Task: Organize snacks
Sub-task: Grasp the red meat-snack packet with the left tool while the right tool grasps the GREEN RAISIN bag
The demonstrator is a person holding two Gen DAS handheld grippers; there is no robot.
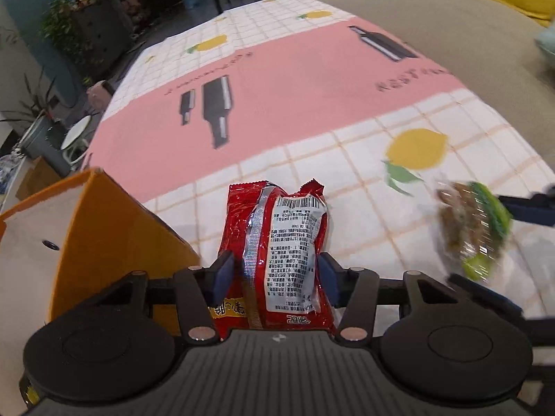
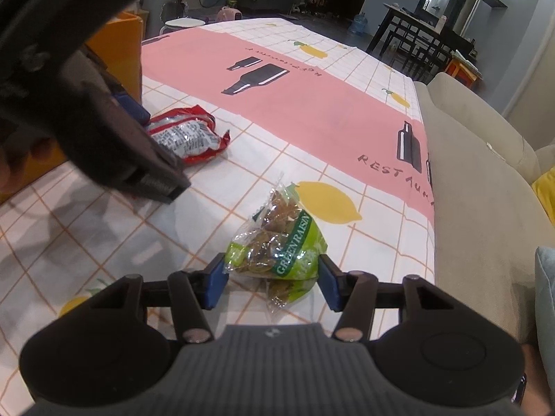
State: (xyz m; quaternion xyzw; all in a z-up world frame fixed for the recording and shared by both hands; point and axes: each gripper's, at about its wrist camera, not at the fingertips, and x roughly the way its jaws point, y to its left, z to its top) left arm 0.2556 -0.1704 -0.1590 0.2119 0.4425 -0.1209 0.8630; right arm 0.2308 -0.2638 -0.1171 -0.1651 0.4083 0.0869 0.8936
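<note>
At nine o'clock stands the open orange cardboard box point(image 1: 114, 239); I see no snacks inside yet, so sorting looks just begun; the left gripper point(image 1: 274, 279) squeezes the shiny red snack packet point(image 1: 277, 249) at six o'clock, tiny print unreadable; the right gripper point(image 2: 270, 280) pinches the clear green bag of raisins point(image 2: 277, 242), reading "GREEN RAISIN"; the checked lemon tablecloth point(image 2: 347, 111) says "RESTAU".
</note>
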